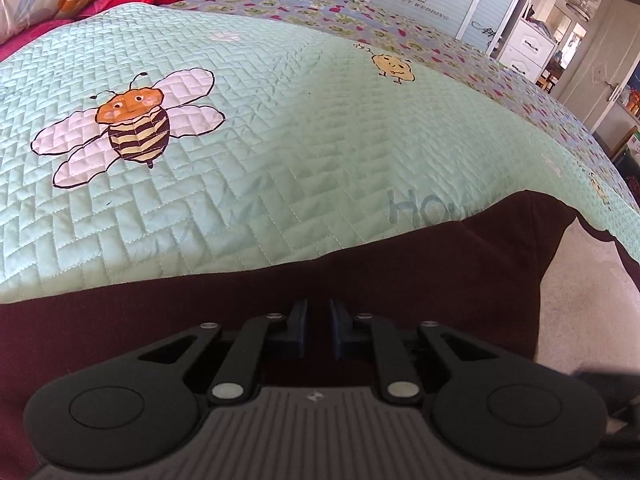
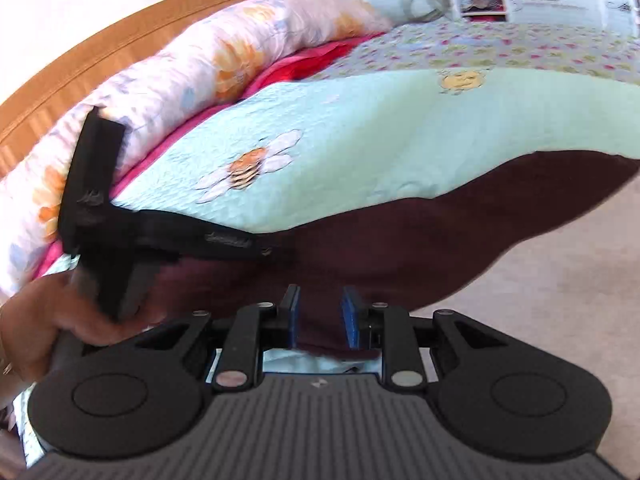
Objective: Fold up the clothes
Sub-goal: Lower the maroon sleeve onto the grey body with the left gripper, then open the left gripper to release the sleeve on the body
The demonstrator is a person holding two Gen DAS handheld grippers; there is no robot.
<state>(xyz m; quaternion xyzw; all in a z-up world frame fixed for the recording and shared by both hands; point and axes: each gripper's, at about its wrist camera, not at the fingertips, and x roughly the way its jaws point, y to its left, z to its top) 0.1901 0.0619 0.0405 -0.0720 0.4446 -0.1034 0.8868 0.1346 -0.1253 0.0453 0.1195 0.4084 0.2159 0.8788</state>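
A dark maroon garment (image 1: 400, 260) lies along the near edge of the bed, and one end of it hangs past the corner. In the left wrist view my left gripper (image 1: 318, 314) sits low over it, jaws nearly together with maroon cloth pinched in the narrow gap. The right wrist view shows the same garment (image 2: 440, 232) stretched across the bed edge. There my right gripper (image 2: 320, 312) is shut on a fold of it, which fills the space between the blue pads (image 2: 350, 320). The left gripper (image 2: 266, 250) is at the left, held by a hand (image 2: 48, 320), its tips on the cloth.
A mint quilted bedspread (image 1: 280, 140) with a bee print covers the bed. A floral duvet (image 2: 200, 60) and a wooden headboard (image 2: 160, 24) lie at the far side. Pale floor (image 2: 560, 280) is to the right, and a wardrobe (image 1: 420, 0) and white drawers (image 1: 528, 48) stand beyond.
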